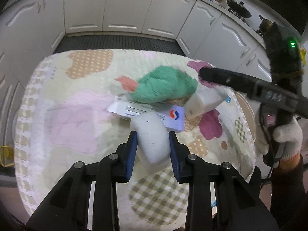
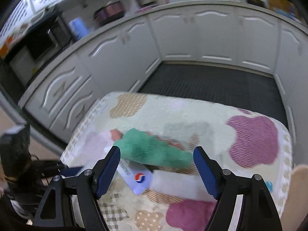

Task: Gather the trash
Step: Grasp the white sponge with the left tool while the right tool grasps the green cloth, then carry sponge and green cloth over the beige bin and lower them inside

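My left gripper [image 1: 153, 139] is shut on a white foam block [image 1: 152, 140] and holds it over the patterned table cloth [image 1: 77, 119]. Beyond it lie a flat white box with a red-blue logo [image 1: 154, 113], a green fluffy cloth with a pink end [image 1: 165, 86] and a second white foam block [image 1: 204, 102]. My right gripper [image 2: 156, 159] is open above the second foam block [image 2: 181, 184], with the green cloth [image 2: 154, 150] and logo box [image 2: 137, 181] between and below its fingers. The right gripper also shows in the left wrist view [image 1: 211, 77], over that block.
White kitchen cabinets [image 1: 119, 5] surround the table, with a dark floor mat [image 2: 211, 82] beyond its far edge. Pans and boxes sit on the counter [image 1: 231, 2] at the right. A microwave [image 2: 38, 44] stands on the left counter.
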Motion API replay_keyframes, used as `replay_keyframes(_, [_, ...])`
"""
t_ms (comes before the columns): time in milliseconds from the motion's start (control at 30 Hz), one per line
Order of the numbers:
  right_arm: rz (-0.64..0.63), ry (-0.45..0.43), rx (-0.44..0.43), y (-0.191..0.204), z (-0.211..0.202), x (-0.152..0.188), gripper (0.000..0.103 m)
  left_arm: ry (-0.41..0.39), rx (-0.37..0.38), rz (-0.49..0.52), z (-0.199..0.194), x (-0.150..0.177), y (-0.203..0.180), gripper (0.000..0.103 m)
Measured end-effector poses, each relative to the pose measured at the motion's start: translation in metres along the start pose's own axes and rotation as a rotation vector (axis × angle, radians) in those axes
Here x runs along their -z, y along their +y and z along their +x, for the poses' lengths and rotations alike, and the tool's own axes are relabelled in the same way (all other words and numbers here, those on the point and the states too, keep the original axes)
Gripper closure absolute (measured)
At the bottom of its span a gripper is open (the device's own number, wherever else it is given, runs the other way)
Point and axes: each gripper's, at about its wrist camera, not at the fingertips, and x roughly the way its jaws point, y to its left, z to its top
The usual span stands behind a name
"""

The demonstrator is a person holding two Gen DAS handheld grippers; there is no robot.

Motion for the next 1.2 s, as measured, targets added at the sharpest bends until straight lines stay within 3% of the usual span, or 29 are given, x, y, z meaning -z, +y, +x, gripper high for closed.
replay_keyframes(133, [-0.130,0.052,-0.021,0.019,0.020,0.000,0.027,-0.012,-0.027,-0.013,-0.011,-0.001,0.014,0.073])
replay_keyframes(267, [-0.230,0.097,-0.026,0.029,0.041,0.002,0.019,-0.018,-0.047,-0.036,-0.017,-0.003,0.029,0.073])
replay_keyframes(367, [-0.285,0.141,0.011,0.032,0.061,0.003,0.019,-0.013,-0.047,-0.044,-0.014,-0.003,0.032,0.073])
replay_keyframes(400, [-0.297,0.144,0.036,0.032,0.068,0.004,0.026,-0.013,-0.046,-0.045,-0.013,-0.003,0.032,0.073])
replay_keyframes(433, [-0.299,0.142,0.049,0.030,0.072,0.004,0.042,-0.012,-0.044,-0.045,-0.012,-0.004,0.031,0.073])
replay_keyframes(500, [-0.269,0.128,0.051,0.026,0.075,0.003,0.056,-0.013,-0.039,-0.046,-0.009,-0.005,0.030,0.073])
replay_keyframes(533, [-0.262,0.112,0.054,0.025,0.073,0.001,0.071,-0.015,-0.039,-0.048,-0.007,-0.007,0.029,0.073])
replay_keyframes(633, [-0.238,0.062,0.033,0.024,0.060,-0.002,0.084,-0.023,-0.036,-0.053,-0.006,-0.010,0.027,0.073])
replay_keyframes(867, [-0.182,-0.004,0.030,0.028,0.037,-0.004,0.088,-0.053,-0.036,-0.043,-0.011,-0.019,0.015,0.073])
replay_keyframes(1200, [-0.136,-0.182,0.051,0.029,-0.049,-0.004,0.089,-0.086,-0.016,-0.012,-0.022,-0.024,-0.010,0.073])
